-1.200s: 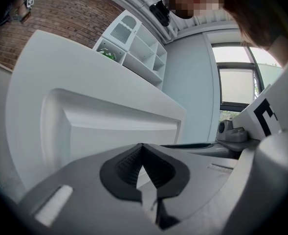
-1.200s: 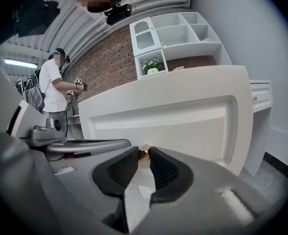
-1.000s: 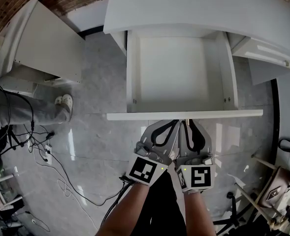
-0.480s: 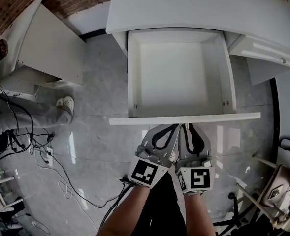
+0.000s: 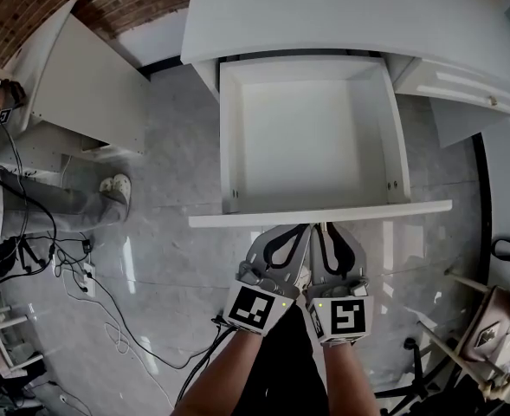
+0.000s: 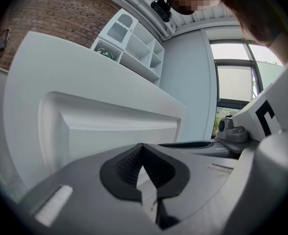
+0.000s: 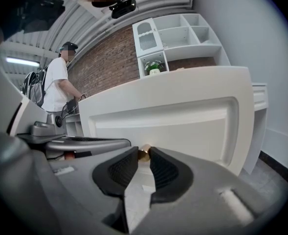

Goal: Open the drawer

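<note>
Now | right tool [image 7: 144, 153] pinches round brassy knob [image 7: 144, 155] (glossy) | left tool [image 6: 142, 147] clenched, empty

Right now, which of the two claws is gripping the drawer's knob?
The right claw: its jaws pinch the brass knob on the drawer front. The left claw beside it is shut on nothing.
</note>
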Motion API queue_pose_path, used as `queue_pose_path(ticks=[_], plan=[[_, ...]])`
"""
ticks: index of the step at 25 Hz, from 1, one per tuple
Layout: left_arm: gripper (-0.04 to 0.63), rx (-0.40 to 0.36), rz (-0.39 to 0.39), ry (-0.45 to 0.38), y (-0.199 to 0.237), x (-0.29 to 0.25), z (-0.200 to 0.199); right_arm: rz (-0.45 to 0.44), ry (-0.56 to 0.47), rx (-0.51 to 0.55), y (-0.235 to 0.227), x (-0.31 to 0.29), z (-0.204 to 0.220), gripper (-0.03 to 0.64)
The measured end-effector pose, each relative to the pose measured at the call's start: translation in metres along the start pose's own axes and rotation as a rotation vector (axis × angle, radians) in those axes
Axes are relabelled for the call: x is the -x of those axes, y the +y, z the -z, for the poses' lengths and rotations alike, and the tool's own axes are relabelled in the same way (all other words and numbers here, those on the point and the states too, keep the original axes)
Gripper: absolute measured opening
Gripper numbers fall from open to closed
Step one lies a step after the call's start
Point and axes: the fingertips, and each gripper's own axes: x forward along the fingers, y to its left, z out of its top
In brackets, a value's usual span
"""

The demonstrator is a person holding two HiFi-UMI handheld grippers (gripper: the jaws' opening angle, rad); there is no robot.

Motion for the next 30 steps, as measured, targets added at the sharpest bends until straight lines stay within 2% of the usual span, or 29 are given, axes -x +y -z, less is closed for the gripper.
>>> queue_pose_path(ticks=[9,17,26,30], plan=[[-0.017,0.008,-0.024,0.005,-0.002,0.004,0.001,-0.002,0.003,0.01,0.002,0.004,0.0,0.072],[-0.015,0.001,-0.036,0.012,-0.006,0.009,0.006,0.062,0.008,-0.004,0.0,0.007,0.005,0.074],[-0.003,-0.021,0.015,-0.021,-0.018,0.017,-0.003,0.073,-0.044,-0.009,0.004,0.024,-0.005,0.066],[-0.003,-0.012,0.017,-0.03,-0.023,0.025,-0.007,0.062,-0.07,-0.008,0.011,0.029,-0.014,0.026]])
